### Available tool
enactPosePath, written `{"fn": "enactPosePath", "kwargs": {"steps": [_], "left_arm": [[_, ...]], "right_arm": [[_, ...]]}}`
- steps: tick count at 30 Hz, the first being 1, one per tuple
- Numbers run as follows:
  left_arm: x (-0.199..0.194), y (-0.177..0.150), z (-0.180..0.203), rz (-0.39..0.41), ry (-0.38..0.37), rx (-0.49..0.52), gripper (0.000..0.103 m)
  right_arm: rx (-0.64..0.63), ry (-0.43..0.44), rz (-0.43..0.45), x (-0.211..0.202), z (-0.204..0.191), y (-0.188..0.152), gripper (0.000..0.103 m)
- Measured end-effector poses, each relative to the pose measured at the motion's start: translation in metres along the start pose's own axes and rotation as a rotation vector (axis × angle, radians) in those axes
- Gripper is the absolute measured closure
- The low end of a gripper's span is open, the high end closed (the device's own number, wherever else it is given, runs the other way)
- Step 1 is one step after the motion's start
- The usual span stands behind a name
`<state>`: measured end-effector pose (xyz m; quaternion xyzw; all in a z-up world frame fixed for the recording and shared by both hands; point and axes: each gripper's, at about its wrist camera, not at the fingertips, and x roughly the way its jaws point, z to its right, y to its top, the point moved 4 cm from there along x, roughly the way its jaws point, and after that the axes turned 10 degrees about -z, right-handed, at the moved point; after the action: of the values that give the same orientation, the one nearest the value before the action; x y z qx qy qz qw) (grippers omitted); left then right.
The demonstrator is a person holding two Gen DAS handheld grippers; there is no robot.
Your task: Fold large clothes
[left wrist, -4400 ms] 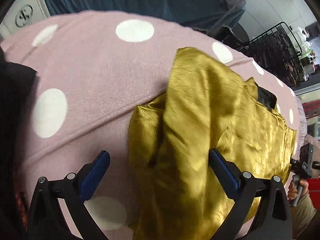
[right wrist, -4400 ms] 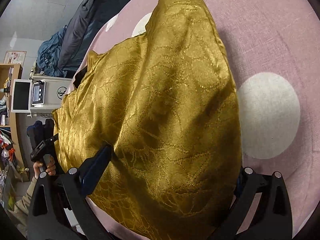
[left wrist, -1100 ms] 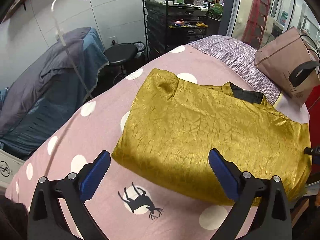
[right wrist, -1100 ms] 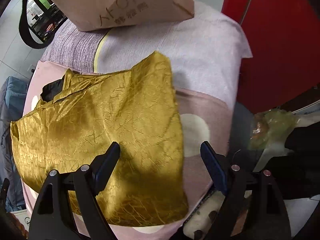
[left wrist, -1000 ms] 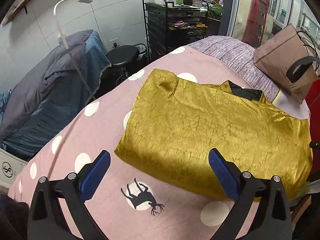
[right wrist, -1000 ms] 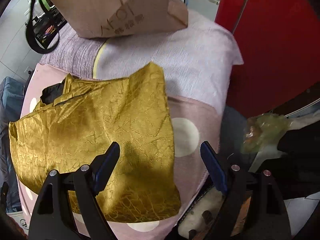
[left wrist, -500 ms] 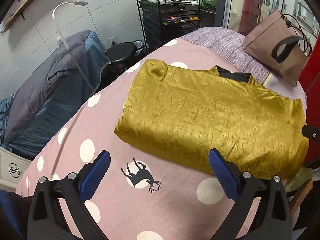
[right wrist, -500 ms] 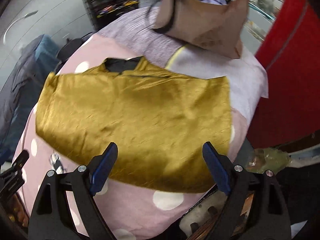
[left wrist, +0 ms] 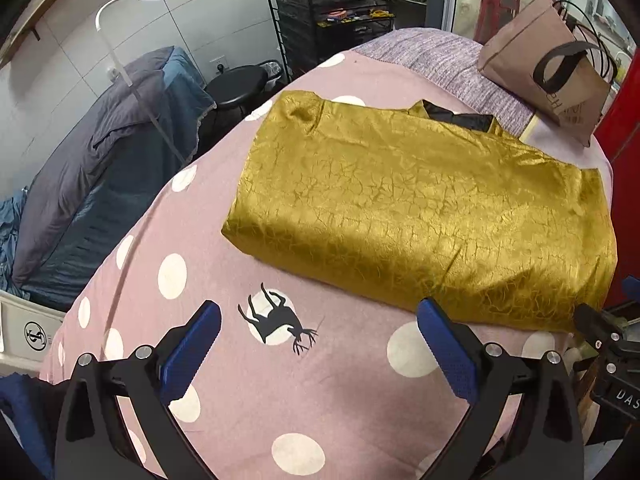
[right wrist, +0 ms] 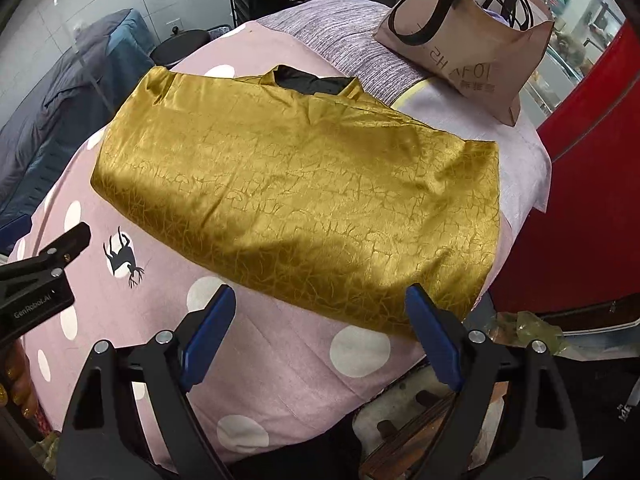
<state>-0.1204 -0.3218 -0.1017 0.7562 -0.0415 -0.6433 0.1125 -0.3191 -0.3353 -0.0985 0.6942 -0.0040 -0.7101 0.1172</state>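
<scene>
A shiny gold garment (left wrist: 420,208) lies folded into a wide flat rectangle on the pink polka-dot cover (left wrist: 320,392); its black-lined collar (left wrist: 460,116) shows at the far edge. It also fills the right wrist view (right wrist: 304,196). My left gripper (left wrist: 320,344) is open and empty, held above the cover in front of the garment's near left part. My right gripper (right wrist: 316,332) is open and empty, held above the garment's near edge. Neither touches the cloth. The right gripper's body shows at the right edge of the left view (left wrist: 612,344).
A brown paper bag (right wrist: 468,40) with black handles stands on the grey-striped cloth beyond the garment. A red panel (right wrist: 592,184) rises at the right. A black wire shelf cart (left wrist: 328,12), a black stool (left wrist: 236,84) and a blue-grey covered bed (left wrist: 100,152) stand to the left.
Both grippers have let go of the garment and pulled back and up from it. The garment now lies flat as a folded rectangle. The right wrist view has swung left to face it.
</scene>
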Motion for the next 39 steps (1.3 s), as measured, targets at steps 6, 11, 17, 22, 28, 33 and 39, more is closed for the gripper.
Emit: {"fn": "enactPosePath", "kwargs": {"steps": [6, 11, 17, 22, 28, 33, 39], "left_arm": [[0.004, -0.007, 0.012, -0.029, -0.005, 0.036, 0.006], [0.0, -0.007, 0.018, -0.022, -0.013, 0.055, 0.006], [-0.001, -0.009, 0.024, -0.026, -0.006, 0.078, 0.006], [-0.002, -0.01, 0.023, -0.025, -0.001, 0.075, 0.006], [-0.004, -0.007, 0.018, -0.03, -0.028, 0.038, 0.006], [-0.005, -0.005, 0.02, -0.04, -0.061, 0.027, 0.006], [-0.001, -0.006, 0.02, -0.059, -0.048, 0.02, 0.006]], "right_arm": [[-0.003, -0.032, 0.016, -0.004, 0.0, -0.004, 0.017], [0.025, -0.03, 0.014, -0.004, 0.008, -0.006, 0.017], [0.033, -0.032, 0.016, -0.005, 0.012, -0.005, 0.017], [0.027, -0.031, 0.012, -0.004, 0.01, -0.004, 0.017], [0.024, -0.028, 0.013, -0.004, 0.009, -0.003, 0.017], [0.027, -0.025, 0.011, -0.003, 0.01, -0.003, 0.017], [0.025, -0.027, 0.012, -0.004, 0.01, -0.002, 0.017]]}}
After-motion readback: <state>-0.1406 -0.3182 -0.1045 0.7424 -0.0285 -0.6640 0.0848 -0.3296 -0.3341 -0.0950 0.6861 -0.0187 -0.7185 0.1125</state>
